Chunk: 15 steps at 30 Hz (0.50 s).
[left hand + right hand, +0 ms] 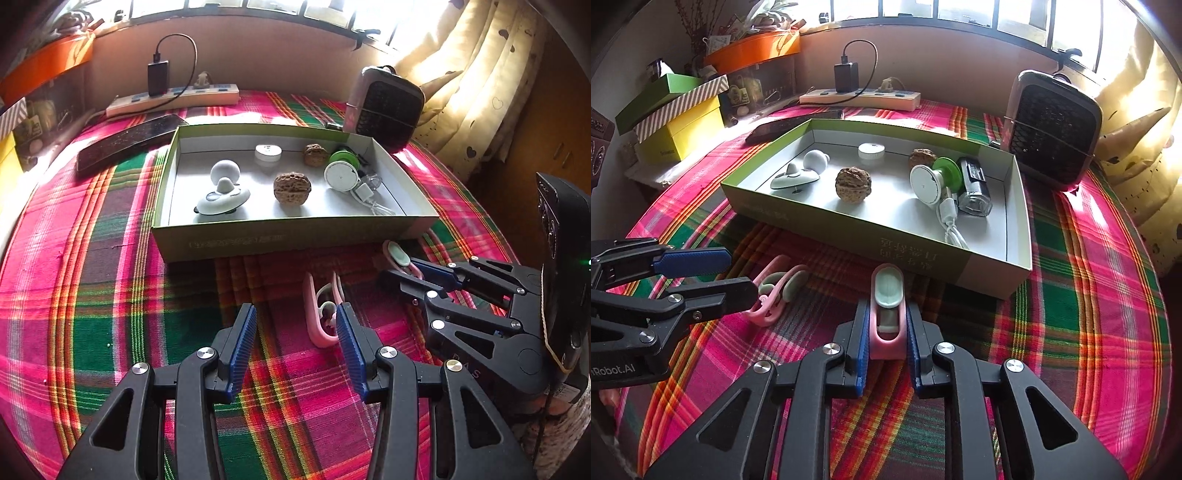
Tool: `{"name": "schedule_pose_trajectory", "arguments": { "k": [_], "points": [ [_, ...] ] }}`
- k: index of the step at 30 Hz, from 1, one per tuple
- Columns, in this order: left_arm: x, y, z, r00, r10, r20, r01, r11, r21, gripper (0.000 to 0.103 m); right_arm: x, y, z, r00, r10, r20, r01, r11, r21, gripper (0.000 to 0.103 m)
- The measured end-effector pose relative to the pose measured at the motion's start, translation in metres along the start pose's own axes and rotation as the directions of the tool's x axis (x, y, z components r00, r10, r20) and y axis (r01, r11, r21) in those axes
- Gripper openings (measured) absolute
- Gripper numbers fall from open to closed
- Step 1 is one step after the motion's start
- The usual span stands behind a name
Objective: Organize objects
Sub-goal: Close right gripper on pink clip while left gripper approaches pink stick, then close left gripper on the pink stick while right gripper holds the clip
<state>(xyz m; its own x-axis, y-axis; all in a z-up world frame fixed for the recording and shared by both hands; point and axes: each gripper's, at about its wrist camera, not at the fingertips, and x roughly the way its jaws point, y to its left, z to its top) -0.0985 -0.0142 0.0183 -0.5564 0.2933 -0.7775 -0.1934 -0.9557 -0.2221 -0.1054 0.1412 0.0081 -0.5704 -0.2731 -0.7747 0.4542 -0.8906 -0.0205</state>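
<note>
Before the box (923, 254) (green), right tool (886, 354) clamps clip (887, 295).

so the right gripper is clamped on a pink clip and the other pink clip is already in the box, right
Not quite. The right gripper is clamped on a pink clip, but the other pink clip lies on the plaid cloth in front of the box, as the left wrist view shows.

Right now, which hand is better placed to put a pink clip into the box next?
Right. The right tool is shut on a pink clip just before the box. The left tool is open, its clip lying on the cloth.
</note>
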Motion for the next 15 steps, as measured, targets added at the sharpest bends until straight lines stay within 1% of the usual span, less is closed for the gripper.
{"name": "schedule_pose_trajectory", "arguments": {
  "k": [9, 15],
  "points": [
    [0.009, -0.012, 0.002, 1.0, -0.015, -0.017, 0.016, 1.0, 0.022, 0.044, -0.004, -0.008, -0.004, 1.0, -0.001, 0.002, 0.001, 1.0, 0.026, 0.018],
    [0.014, -0.02, 0.003, 1.0, 0.0, -0.019, 0.001, 0.999, 0.046, 0.044, -0.004, -0.013, -0.004, 1.0, -0.002, 0.001, 0.002, 0.999, 0.049, 0.018]
  ]
}}
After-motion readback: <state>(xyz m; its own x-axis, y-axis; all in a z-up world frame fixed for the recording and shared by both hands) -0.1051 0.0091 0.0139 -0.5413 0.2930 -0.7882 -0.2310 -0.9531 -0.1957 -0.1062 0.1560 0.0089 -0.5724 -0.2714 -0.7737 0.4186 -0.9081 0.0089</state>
